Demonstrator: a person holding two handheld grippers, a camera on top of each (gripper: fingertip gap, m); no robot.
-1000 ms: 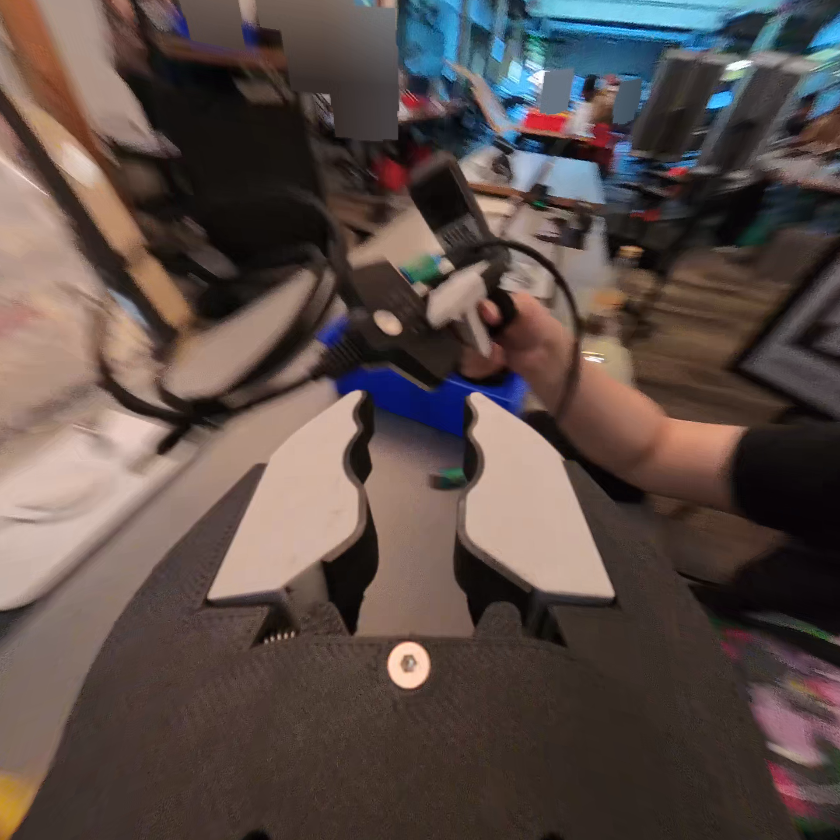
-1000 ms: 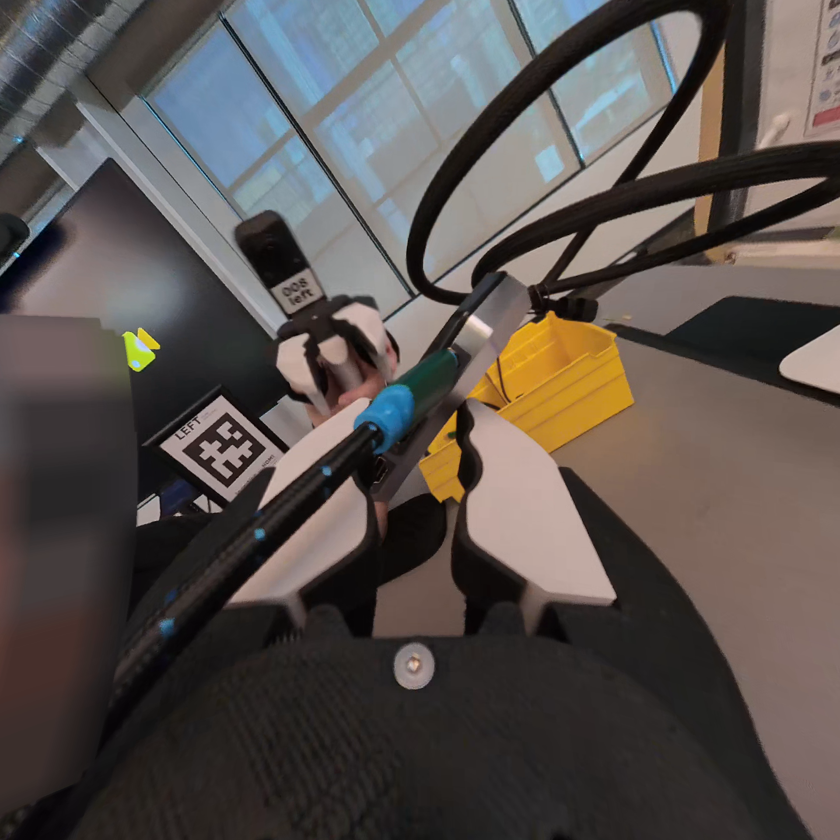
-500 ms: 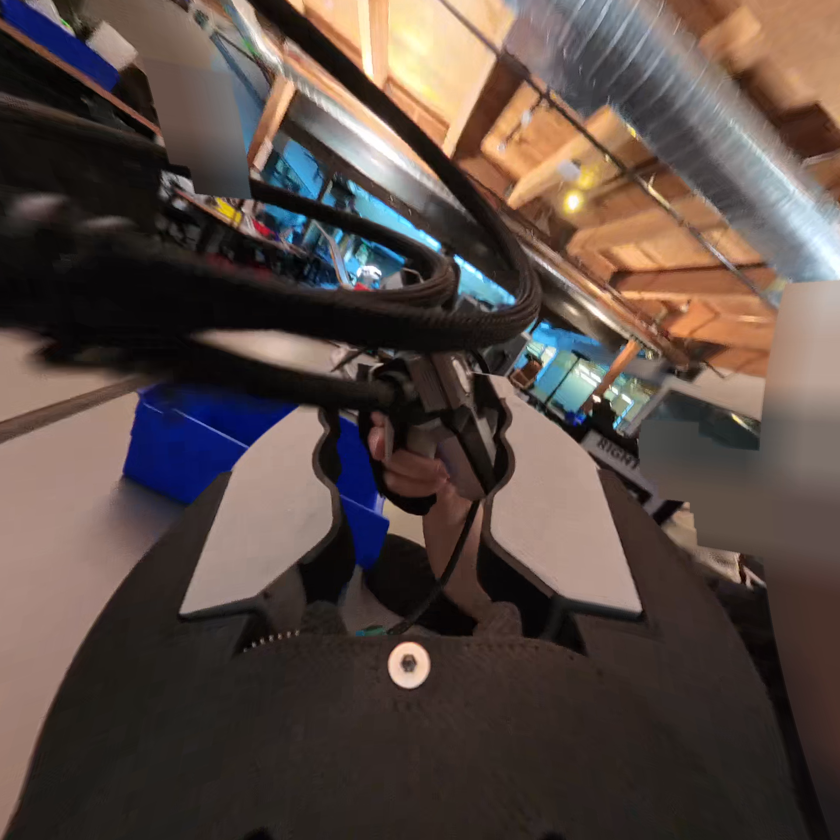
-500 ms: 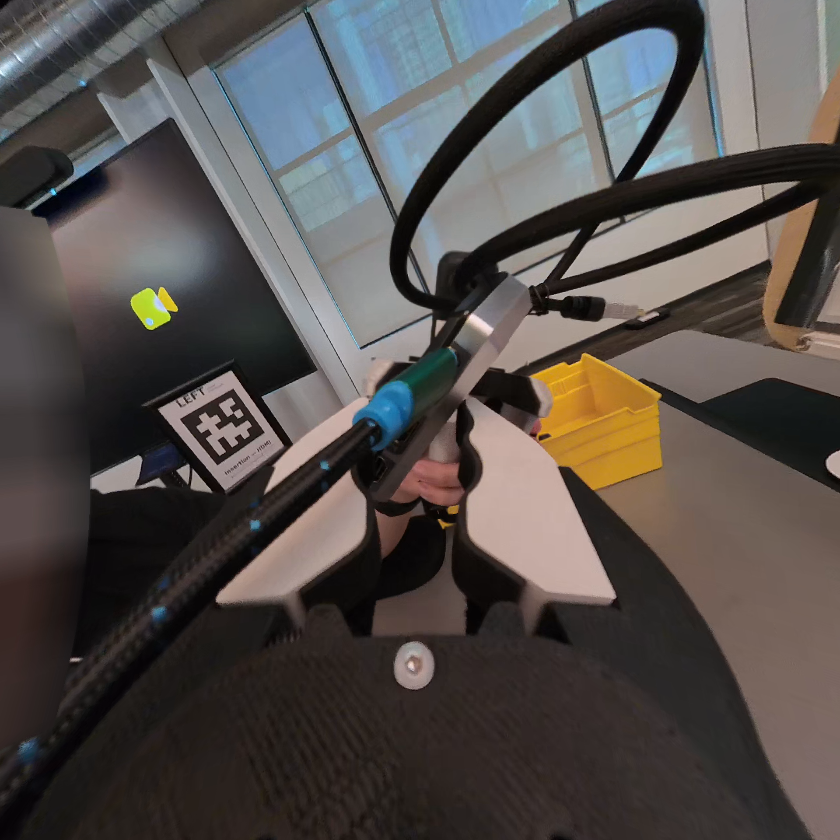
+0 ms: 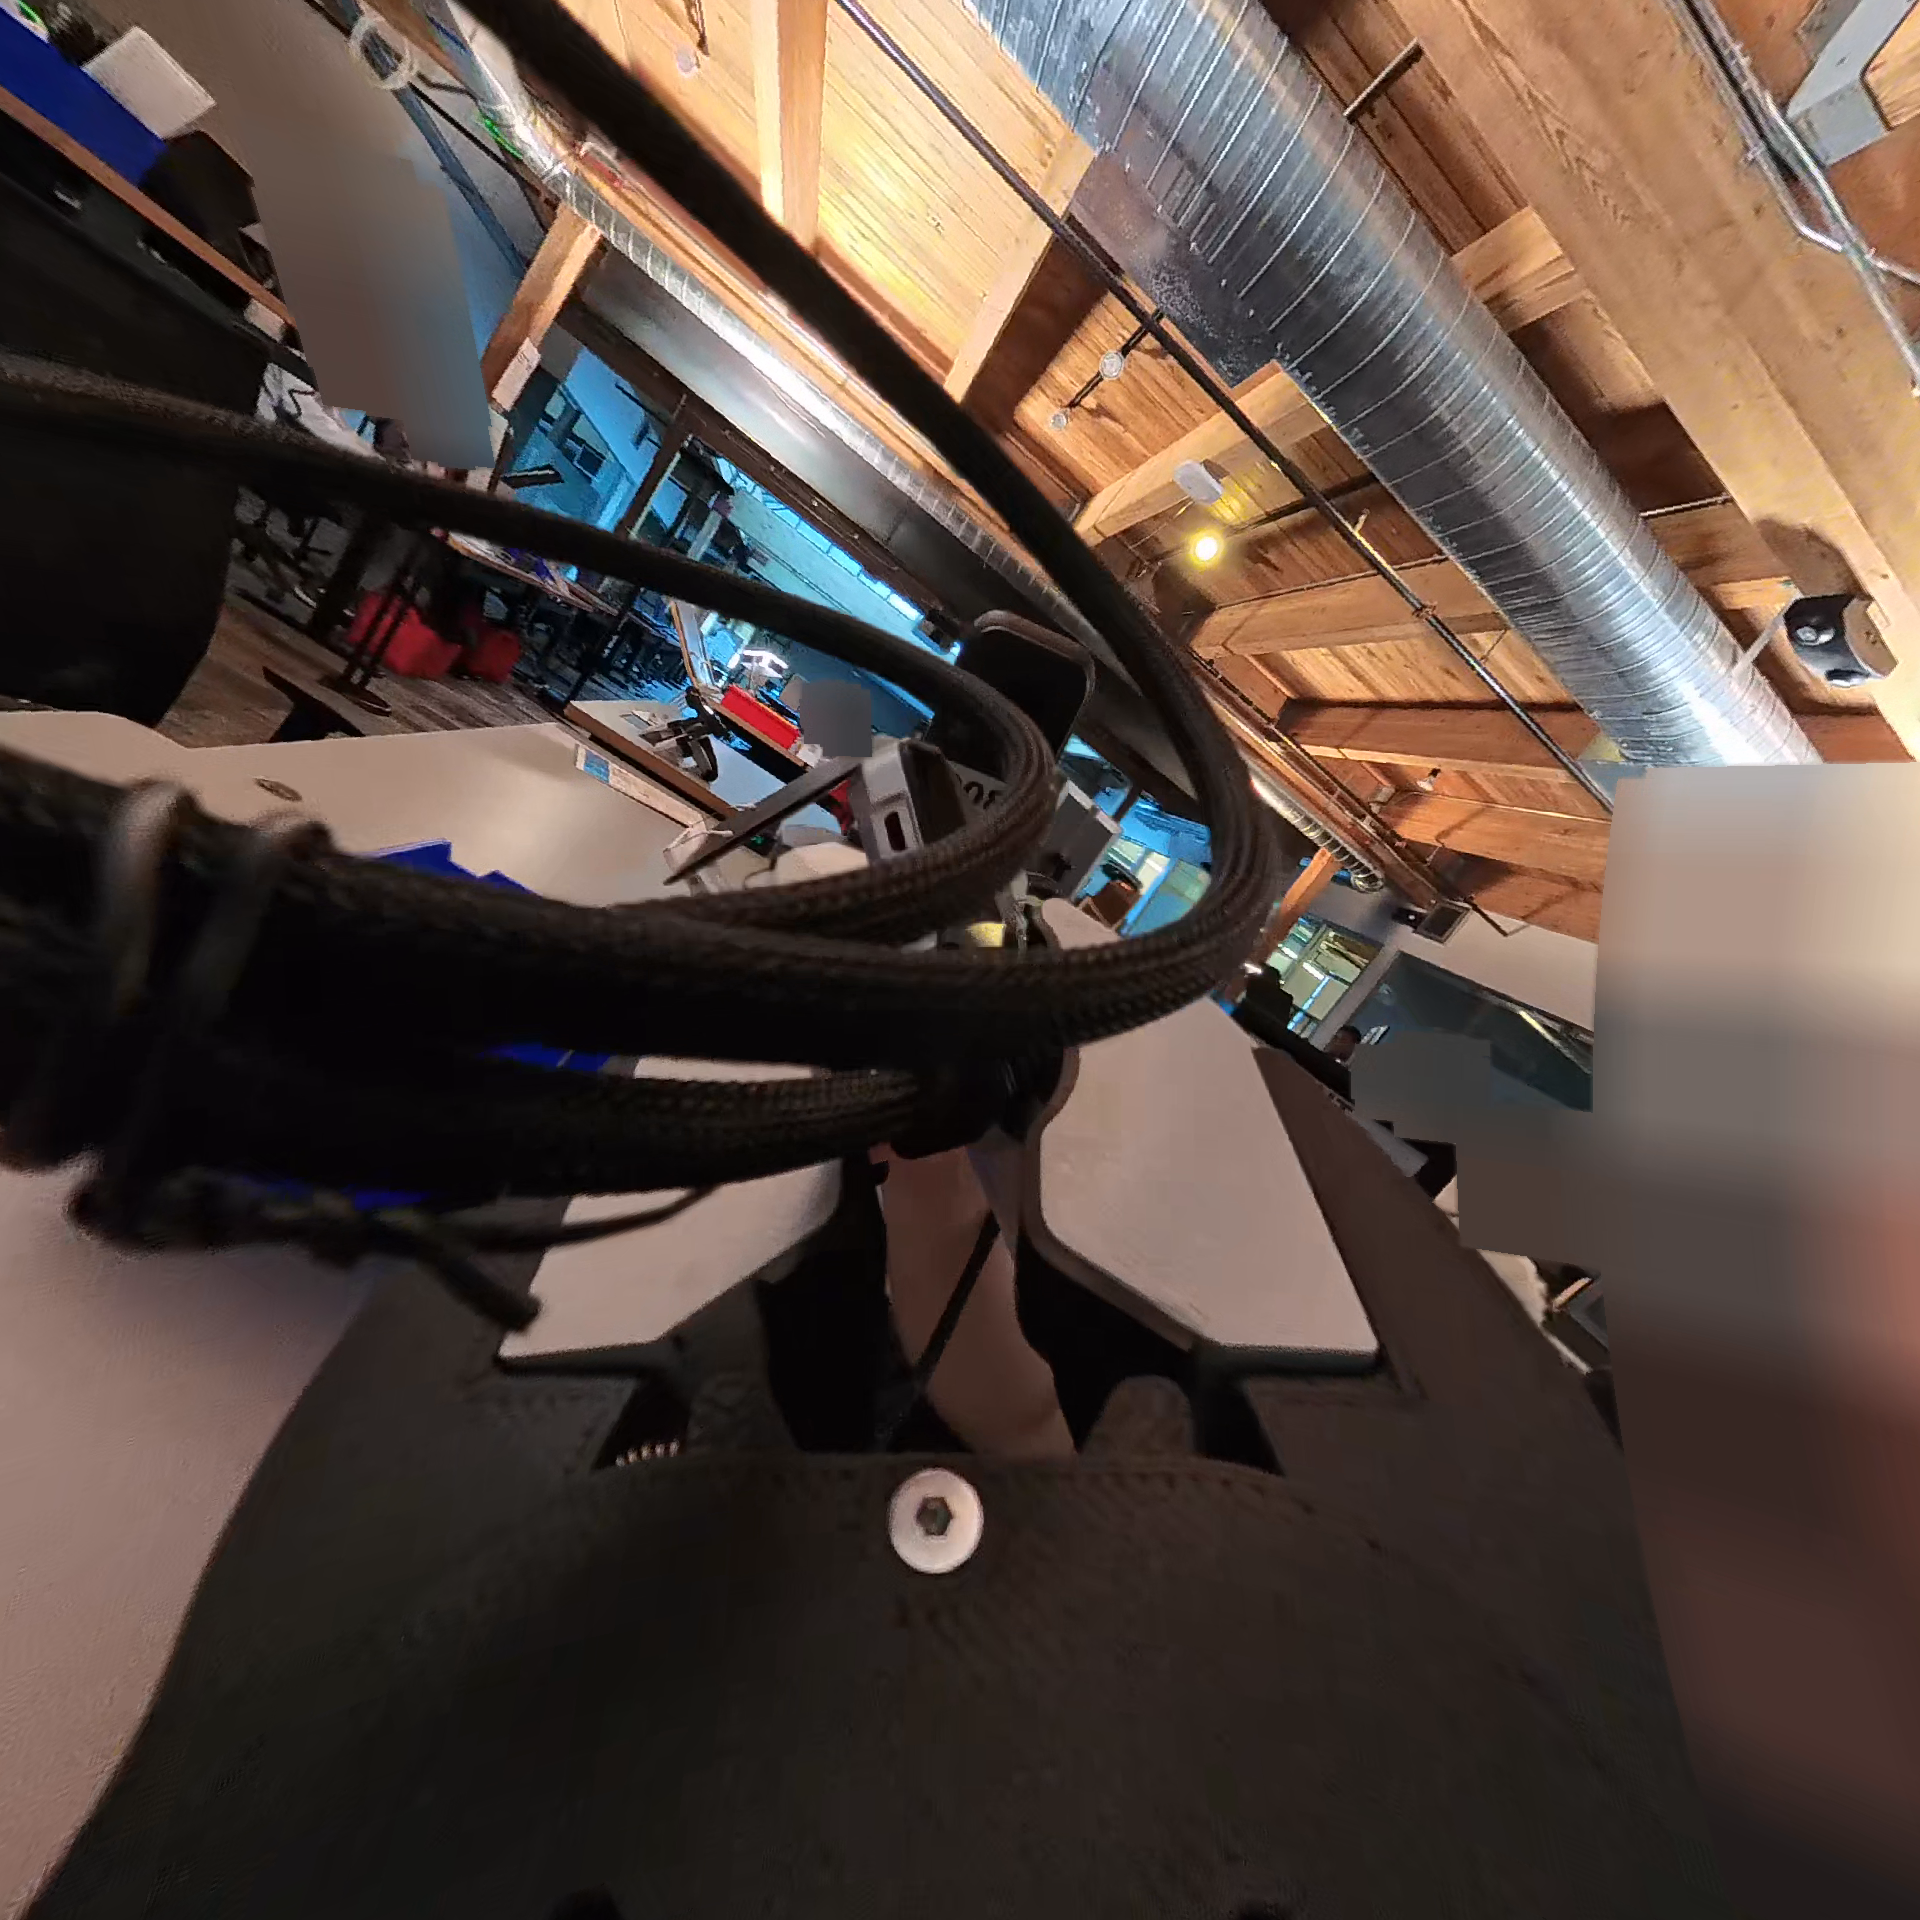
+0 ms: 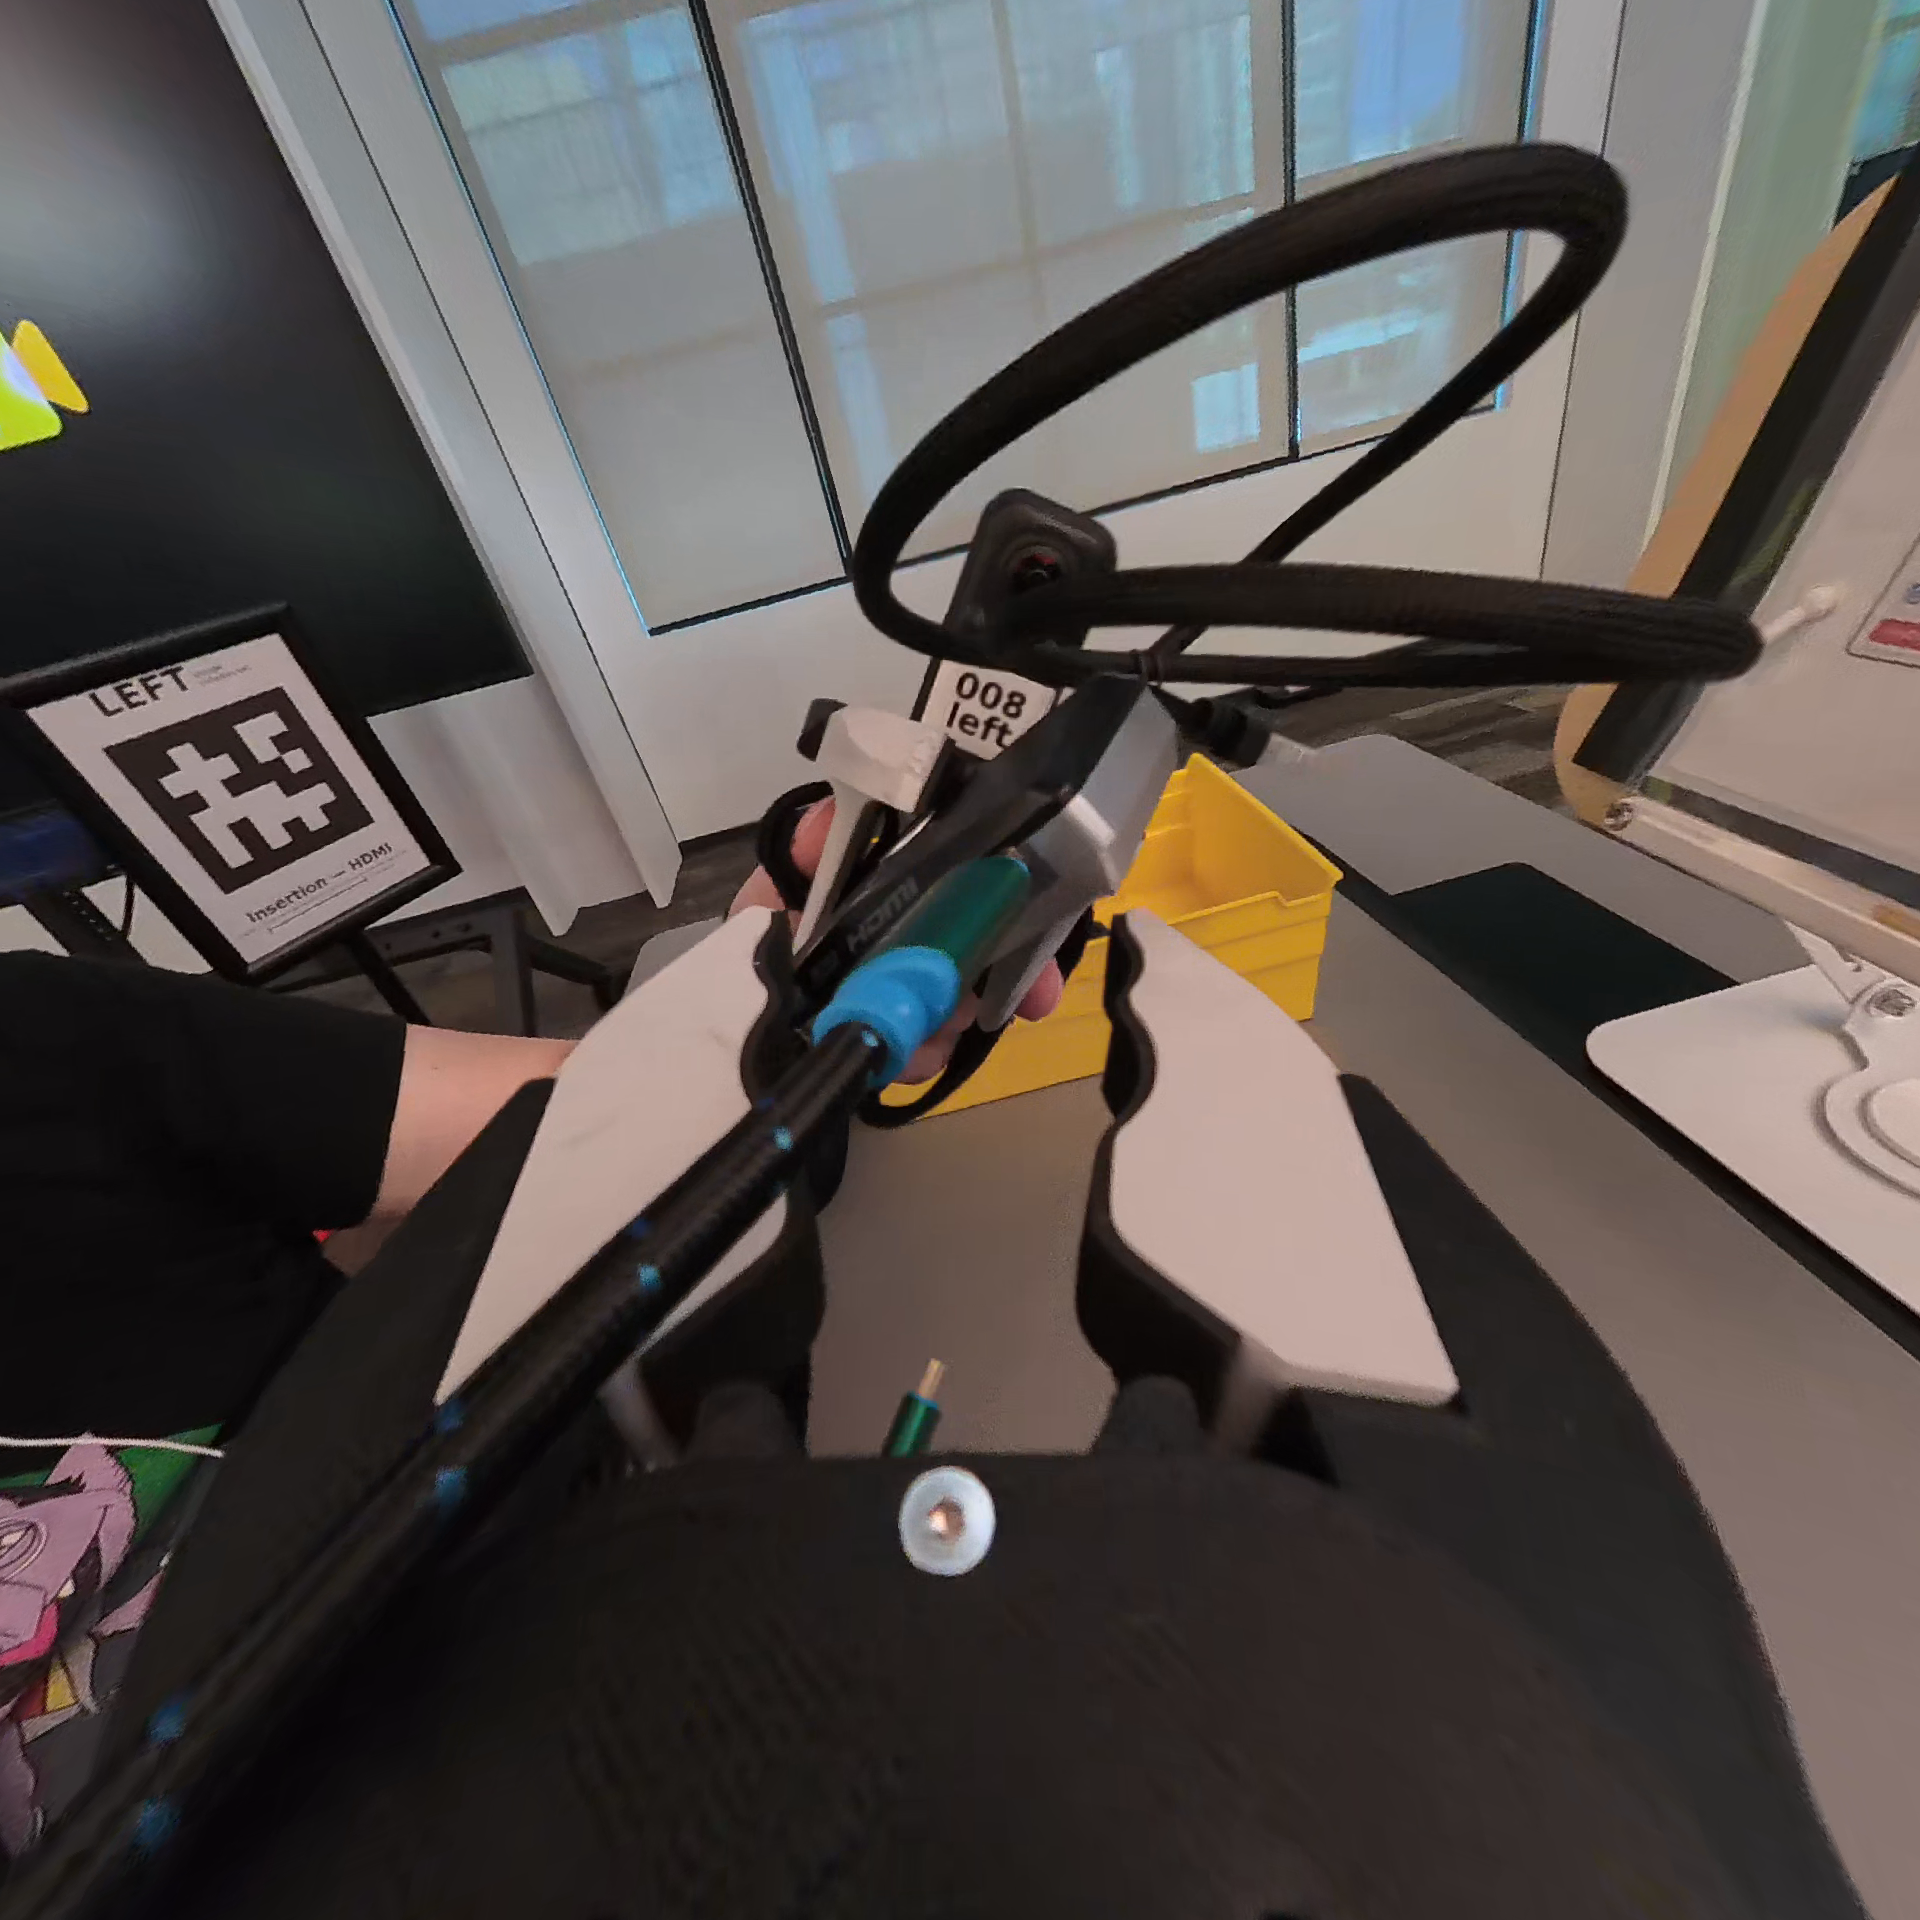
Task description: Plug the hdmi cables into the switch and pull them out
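Note:
The silver and black switch [image 6: 1107, 790] is in the air over the grey table [image 6: 966, 1247]. A green plug with a blue collar [image 6: 977, 894] is plugged into it, and its black blue-flecked cable runs down to the lower left. My left gripper [image 6: 977, 805] comes from the far side and is shut on the switch. In the left wrist view, black braided cables [image 5: 623, 966] hide the left gripper's [image 5: 951, 1049] left finger and most of the switch [image 5: 906, 821]. My right gripper [image 6: 945, 935] is open, one finger on each side of the switch. A loose green plug [image 6: 920, 1413] lies on the table.
A yellow bin [image 6: 1236, 904] stands on the table behind the switch, and a blue bin [image 5: 436, 864] shows in the left wrist view. A dark mat [image 6: 1538, 935] and a white stand base [image 6: 1766, 1091] are at the right. A framed marker sign [image 6: 239, 800] stands at the left.
My left gripper swung up from the table to the switch and closed on it. My right gripper's jaws opened wider and let go of the switch.

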